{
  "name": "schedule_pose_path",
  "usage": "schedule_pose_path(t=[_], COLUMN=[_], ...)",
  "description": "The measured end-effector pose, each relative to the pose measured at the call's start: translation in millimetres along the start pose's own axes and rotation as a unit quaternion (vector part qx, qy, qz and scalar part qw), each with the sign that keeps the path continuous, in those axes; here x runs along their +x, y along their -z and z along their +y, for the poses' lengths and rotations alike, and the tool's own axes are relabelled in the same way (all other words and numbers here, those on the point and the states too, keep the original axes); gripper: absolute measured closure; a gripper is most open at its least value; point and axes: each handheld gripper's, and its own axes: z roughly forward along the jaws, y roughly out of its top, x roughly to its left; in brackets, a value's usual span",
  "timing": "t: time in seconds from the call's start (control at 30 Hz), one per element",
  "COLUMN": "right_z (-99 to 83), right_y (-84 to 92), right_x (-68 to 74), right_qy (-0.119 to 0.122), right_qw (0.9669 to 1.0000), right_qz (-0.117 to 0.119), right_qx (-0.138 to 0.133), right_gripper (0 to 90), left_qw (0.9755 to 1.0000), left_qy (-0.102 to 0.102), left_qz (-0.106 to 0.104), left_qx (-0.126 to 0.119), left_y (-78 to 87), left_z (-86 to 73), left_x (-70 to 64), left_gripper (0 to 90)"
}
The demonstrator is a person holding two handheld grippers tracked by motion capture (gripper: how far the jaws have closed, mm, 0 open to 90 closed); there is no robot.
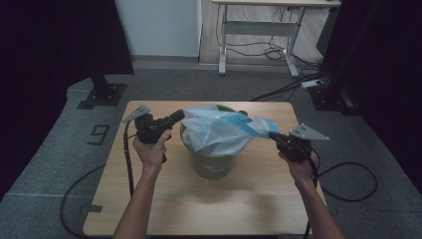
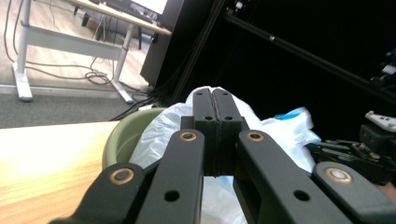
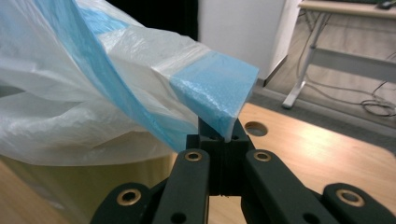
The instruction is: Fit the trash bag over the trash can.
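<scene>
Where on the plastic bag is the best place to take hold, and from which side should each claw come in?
Grip the plastic bag at its rim, on the blue band, from outside the green bin, one claw on each opposite side. The rim is thin film standing free above the bin, so shut jaws can pinch it flat. The right claw already pinches a blue corner; the left claw looks shut at the opposite edge.

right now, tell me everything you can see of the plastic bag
The bag is thin, crinkled, translucent white plastic with a light blue band along its rim. It sits in the green bin on the table, its top pulled out above the bin's rim. The right gripper has its jaws shut on a blue corner, stretched taut to the right. The left gripper is shut at the opposite edge.
</scene>
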Motion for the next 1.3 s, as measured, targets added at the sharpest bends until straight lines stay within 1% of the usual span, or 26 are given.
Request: schedule_pose_path(t=[0.07, 0.2, 0.23, 0.27, 0.33, 0.43, 0.47, 0.5, 0.53, 0.57, 0.63, 0.67, 0.83, 0.9, 1.0, 1.17, 1.3], right_z=[0.0, -2.1, -3.3, -3.9, -5.8, -10.4, -16.8, -16.8, -26.1, -26.1, -36.4, -45.2, -51.9, -54.0, -58.4, -64.6, -68.7], right_y=[1.7, 5.3, 5.9, 6.4, 8.4, 12.6, 14.8, 14.8, 17.1, 17.1, 18.7, 18.7, 17.1, 16.3, 16.3, 18.0, 19.5], right_x=[-1.2, -1.9, -1.3, -0.8, 1.4, 6.1, 9.9, 9.9, 13.5, 13.5, 15.7, 17.2, 19.6, 20.9, 23.3, 27.4, 29.1], right_qy=[0.0, -0.003, -0.003, -0.005, -0.005, -0.009, -0.005, -0.005, -0.006, -0.006, -0.013, -0.027, -0.031, -0.033, -0.032, -0.028, -0.026], right_qw=[1.0, 0.9999, 0.9998, 0.9998, 0.9998, 0.9995, 0.9994, 0.9994, 0.9992, 0.9992, 0.9986, 0.9974, 0.9966, 0.9965, 0.996, 0.9949, 0.9946], right_qz=[-0.009, -0.013, -0.013, -0.012, -0.004, 0.018, 0.029, 0.029, 0.038, 0.038, 0.051, 0.066, 0.076, 0.077, 0.083, 0.096, 0.099], right_qx=[0.0, -0.01, -0.012, -0.013, -0.017, -0.022, -0.019, -0.019, -0.013, -0.013, -0.009, -0.006, -0.003, -0.001, 0.005, 0.013, 0.018], right_gripper=[88.7, 88.7, 88.6, 88.6, 88.6, 88.5, 88.4, 88.4, 88.4, 88.4, 88.4, 88.4, 88.4, 88.4, 88.4, 88.5, 88.5], left_qw=[1.0, 0.9999, 0.9998, 0.9997, 0.9994, 0.999, 0.9988, 0.9987, 0.9986, 0.9983, 0.9979, 0.9977, 0.9972, 0.9974, 0.9974, 0.9969, 0.9967], left_qy=[-0.001, -0.008, -0.007, -0.004, -0.002, -0.003, -0.006, -0.008, -0.007, -0.005, -0.009, -0.008, 0.0, 0.001, 0.007, 0.016, 0.011], left_qz=[-0.003, -0.01, -0.014, -0.023, -0.03, -0.04, -0.041, -0.042, -0.044, -0.048, -0.051, -0.052, -0.063, -0.058, -0.06, -0.061, -0.057], left_qx=[0.0, 0.007, 0.009, 0.013, 0.017, 0.022, 0.025, 0.028, 0.03, 0.032, 0.039, 0.042, 0.041, 0.041, 0.04, 0.046, 0.057], left_y=[4.1, 11.8, 13.0, 15.0, 18.3, 24.7, 27.1, 29.5, 31.7, 33.7, 36.4, 37.5, 42.4, 45.3, 49.6, 53.2, 56.0], left_z=[0.6, -3.4, -4.5, -6.5, -9.3, -14.7, -16.4, -18.3, -20.6, -23.1, -28.4, -31.4, -39.1, -41.4, -45.2, -50.9, -53.6], left_x=[0.2, -1.1, -1.2, -1.2, -1.6, -2.9, -3.4, -3.5, -3.5, -3.5, -3.6, -3.4, -0.2, 1.7, 5.5, 12.6, 15.8], left_gripper=[89.7, 89.7, 89.7, 89.7, 89.7, 89.6, 89.6, 89.6, 89.6, 89.6, 89.6, 89.6, 89.6, 89.6, 89.7, 89.7, 89.7])
